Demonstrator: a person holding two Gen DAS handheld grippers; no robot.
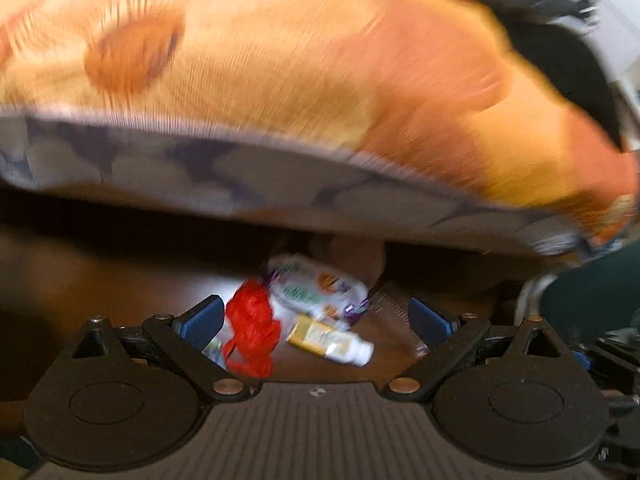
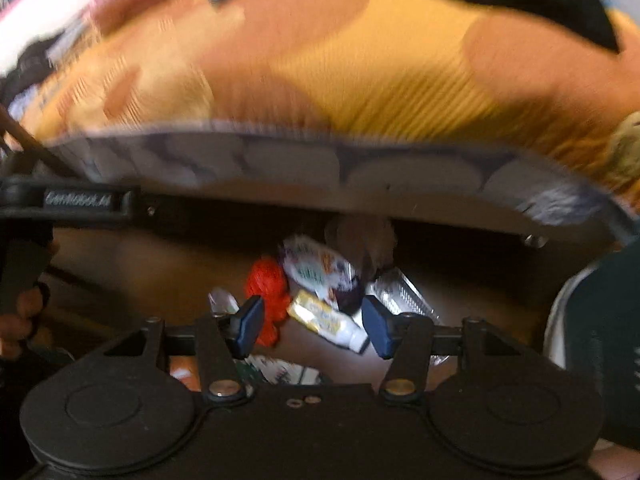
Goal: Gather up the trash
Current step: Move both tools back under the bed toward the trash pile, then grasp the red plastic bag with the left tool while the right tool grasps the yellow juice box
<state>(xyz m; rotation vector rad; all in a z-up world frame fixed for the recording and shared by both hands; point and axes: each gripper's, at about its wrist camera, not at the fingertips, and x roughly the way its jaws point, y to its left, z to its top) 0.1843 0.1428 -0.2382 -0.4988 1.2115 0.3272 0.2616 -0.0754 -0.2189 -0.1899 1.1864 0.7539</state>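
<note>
Both wrist views: heavy motion blur throughout, worst on the orange patterned fabric [image 1: 280, 80], streaked and warmly lit. Deep shadow lay beneath its edge. One bright patch of light fell on the brown floor [image 1: 216, 292]. Fisheye bending curved the frame edges; corners went black.

Trash lies clustered on the brown floor just ahead of the hand-held gripper [image 1: 316, 316] — crumpled red wrapper [image 1: 251, 328], white-and-purple printed pouch [image 1: 316, 290], small yellow-labelled white bottle [image 1: 332, 340] on its side, touching; clear plastic piece [image 2: 400, 292] alongside.
</note>
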